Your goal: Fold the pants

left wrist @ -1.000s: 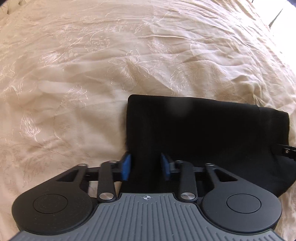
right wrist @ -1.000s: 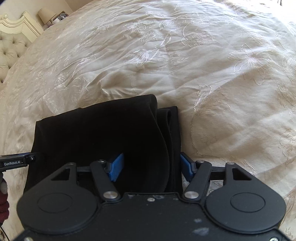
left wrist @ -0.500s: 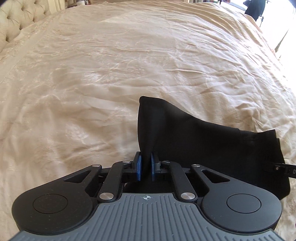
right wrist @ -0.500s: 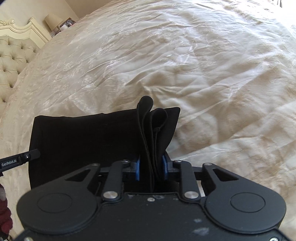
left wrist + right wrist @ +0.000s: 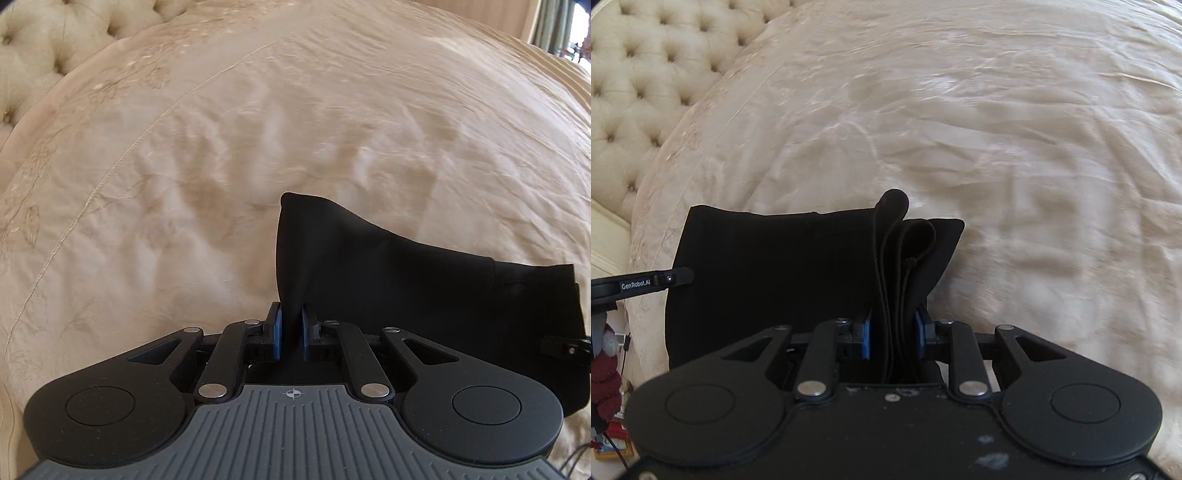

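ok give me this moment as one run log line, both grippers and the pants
left hand-held gripper: shut on black pants | right hand-held gripper: shut on layered pants edge | pants: lifted over cream bedspread

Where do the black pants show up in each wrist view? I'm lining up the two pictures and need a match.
Left wrist: the black pants fill the lower right, their near edge pinched in the left gripper.
Right wrist: the pants sit centre-left, their bunched layers clamped in the right gripper.
Shared landmark: the tufted headboard, upper left in both, and the cream bedspread below.
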Demonstrator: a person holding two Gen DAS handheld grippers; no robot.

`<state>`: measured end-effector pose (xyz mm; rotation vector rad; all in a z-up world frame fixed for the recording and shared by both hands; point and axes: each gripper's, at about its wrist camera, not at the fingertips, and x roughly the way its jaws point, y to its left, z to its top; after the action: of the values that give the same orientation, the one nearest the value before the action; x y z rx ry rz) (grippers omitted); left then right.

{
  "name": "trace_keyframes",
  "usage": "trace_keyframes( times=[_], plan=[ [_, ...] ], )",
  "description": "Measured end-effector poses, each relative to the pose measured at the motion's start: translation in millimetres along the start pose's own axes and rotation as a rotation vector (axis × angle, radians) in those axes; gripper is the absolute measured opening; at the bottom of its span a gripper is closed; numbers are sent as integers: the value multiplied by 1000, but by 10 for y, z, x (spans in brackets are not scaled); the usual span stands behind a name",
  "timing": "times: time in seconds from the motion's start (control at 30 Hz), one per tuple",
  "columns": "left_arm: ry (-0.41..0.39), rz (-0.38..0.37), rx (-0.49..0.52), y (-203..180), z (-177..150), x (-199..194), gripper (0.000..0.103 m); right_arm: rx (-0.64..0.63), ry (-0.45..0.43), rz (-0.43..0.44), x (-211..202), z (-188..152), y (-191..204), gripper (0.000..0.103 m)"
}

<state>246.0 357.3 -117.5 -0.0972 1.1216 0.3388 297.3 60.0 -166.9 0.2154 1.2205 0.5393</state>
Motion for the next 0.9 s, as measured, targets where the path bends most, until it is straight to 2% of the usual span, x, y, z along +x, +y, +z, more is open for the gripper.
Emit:
trace_keyframes(
  times=[0.07,0.1,0.13,0.23,0.37,0.47,0.6,0.67,0.77,0.8,0.9],
  plan=[
    [20,-8,-15,192,4,122,12,-39,3,-22,166,64,204,26],
    [34,-10,-17,229,7,183,14,-50,3,-51,229,73,298,32],
    [48,-14,-18,258,-12,256,18,-56,8,-84,289,96,338,39],
    [63,-3,-13,334,-82,322,19,-35,16,-146,340,118,308,44],
    [38,-33,-64,466,-119,298,19,28,-21,-184,195,73,257,44],
    [18,8,-86,501,-171,204,19,61,-63,-229,28,45,262,44],
    [-38,22,-68,447,-276,-16,20,-19,-185,-264,-281,-47,503,44],
    [-45,6,-40,372,-356,-95,20,-86,-217,-246,-357,-115,677,42],
    [-10,-32,23,253,-508,-87,21,-193,-175,-212,-289,-235,869,31],
    [4,-31,40,232,-555,-60,21,-216,-152,-223,-237,-273,899,23],
    [49,1,97,218,-734,117,21,-233,-47,-309,44,-388,850,14]
  ],
)
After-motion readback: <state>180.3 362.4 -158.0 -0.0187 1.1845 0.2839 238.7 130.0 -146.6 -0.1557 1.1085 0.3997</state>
